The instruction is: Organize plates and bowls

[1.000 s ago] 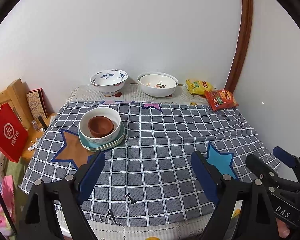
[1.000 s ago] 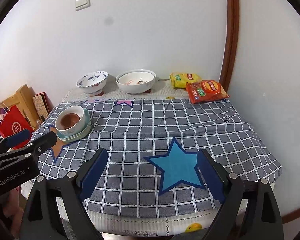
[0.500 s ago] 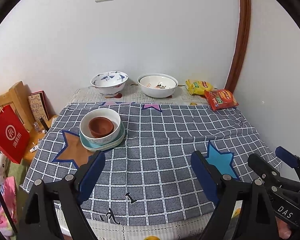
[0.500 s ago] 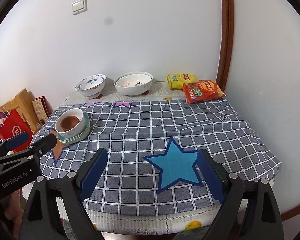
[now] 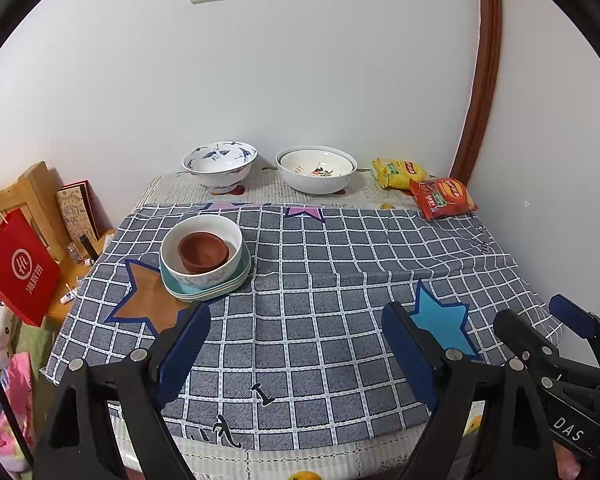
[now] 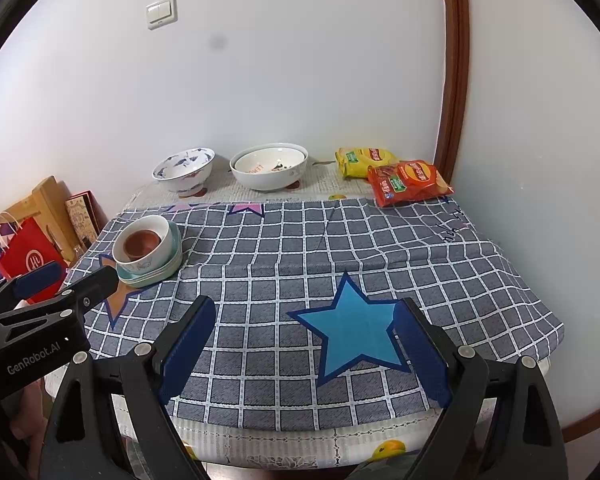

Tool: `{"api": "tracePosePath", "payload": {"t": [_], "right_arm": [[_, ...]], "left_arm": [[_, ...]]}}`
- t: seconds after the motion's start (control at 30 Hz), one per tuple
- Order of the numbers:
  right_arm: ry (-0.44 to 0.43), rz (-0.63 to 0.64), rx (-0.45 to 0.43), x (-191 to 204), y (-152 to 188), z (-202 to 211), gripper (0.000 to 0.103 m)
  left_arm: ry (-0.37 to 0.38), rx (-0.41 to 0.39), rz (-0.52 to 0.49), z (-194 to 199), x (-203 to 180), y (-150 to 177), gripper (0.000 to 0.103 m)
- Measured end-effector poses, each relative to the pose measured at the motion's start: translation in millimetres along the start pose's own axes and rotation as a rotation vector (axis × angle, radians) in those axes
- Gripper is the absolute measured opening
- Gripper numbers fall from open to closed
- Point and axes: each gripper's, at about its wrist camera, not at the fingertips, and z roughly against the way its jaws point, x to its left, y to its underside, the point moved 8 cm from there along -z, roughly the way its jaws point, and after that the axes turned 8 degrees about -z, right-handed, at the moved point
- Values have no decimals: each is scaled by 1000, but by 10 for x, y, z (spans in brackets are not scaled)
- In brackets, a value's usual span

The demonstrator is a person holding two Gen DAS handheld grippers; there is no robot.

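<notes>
A small brown bowl sits inside a white bowl, which sits on stacked pale green plates at the table's left; the stack also shows in the right wrist view. A blue-patterned bowl and a large white bowl stand at the back by the wall. My left gripper is open and empty above the near edge. My right gripper is open and empty over the blue star patch.
Yellow and red snack bags lie at the back right corner. A red paper bag, books and a wooden frame stand off the table's left side. A grey checked cloth covers the table.
Both grippers have pulled back and risen slightly, so the table looks a little farther away. Nothing on the table has moved.
</notes>
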Motion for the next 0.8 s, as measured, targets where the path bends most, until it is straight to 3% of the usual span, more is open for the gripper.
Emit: {"api": "tracePosePath", "payload": {"t": [0.8], "right_arm": [[-8,-5,-11,23,-6,55,90]], "left_arm": [[3,-3,1,16,1,3,87]]}}
